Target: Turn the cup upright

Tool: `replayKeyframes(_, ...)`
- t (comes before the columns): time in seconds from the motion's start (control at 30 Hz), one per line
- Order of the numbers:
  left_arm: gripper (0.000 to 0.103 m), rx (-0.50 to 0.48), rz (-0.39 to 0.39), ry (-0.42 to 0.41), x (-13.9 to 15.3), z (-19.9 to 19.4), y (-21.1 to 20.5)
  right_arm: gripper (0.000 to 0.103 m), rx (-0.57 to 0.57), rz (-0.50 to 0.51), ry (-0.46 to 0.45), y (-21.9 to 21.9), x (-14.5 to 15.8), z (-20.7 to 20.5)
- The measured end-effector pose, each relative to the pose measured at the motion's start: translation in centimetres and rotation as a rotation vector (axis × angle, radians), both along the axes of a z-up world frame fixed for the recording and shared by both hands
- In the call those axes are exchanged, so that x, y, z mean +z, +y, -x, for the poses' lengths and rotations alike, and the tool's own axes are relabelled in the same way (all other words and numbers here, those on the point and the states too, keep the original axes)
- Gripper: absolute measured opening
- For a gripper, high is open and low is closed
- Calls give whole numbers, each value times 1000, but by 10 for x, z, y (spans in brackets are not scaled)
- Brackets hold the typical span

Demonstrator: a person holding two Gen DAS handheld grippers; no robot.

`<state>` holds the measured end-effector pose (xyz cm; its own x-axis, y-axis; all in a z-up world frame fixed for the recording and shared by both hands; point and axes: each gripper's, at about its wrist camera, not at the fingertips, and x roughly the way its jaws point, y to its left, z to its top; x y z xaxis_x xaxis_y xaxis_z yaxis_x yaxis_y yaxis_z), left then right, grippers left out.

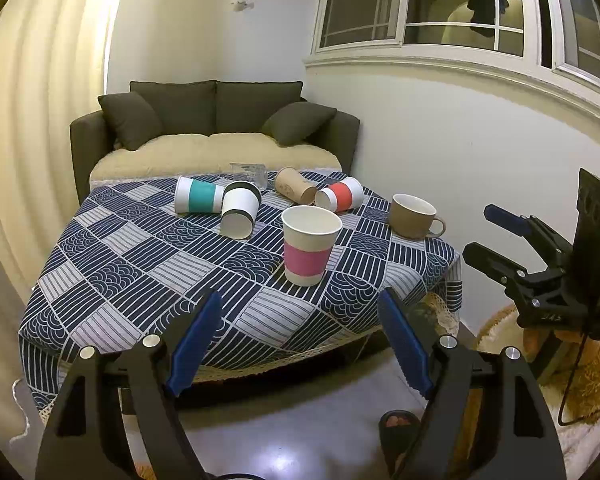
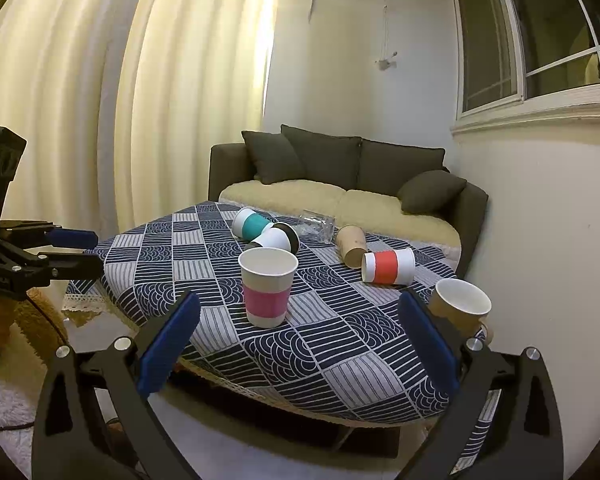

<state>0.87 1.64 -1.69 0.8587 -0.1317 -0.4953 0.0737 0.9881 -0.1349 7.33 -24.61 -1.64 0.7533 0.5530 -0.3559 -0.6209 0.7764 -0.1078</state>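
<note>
Pink-banded and white, the paper cup is seen upright near the table front edge, apart from the toppled cups. Left gripper and right gripper are held wide, empty.

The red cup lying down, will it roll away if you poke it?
Probably. The red cup lies on its round side, so it would likely roll, curving since it tapers. It looks like thin paper, so probably light and easily squashed.

Pink cup upright, R gripper open.
</note>
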Motion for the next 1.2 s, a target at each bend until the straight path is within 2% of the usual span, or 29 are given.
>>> replayKeyframes(1.2,78,-1,-3,1,0,-1,-3,98,-2,11,21,4,-4,-4)
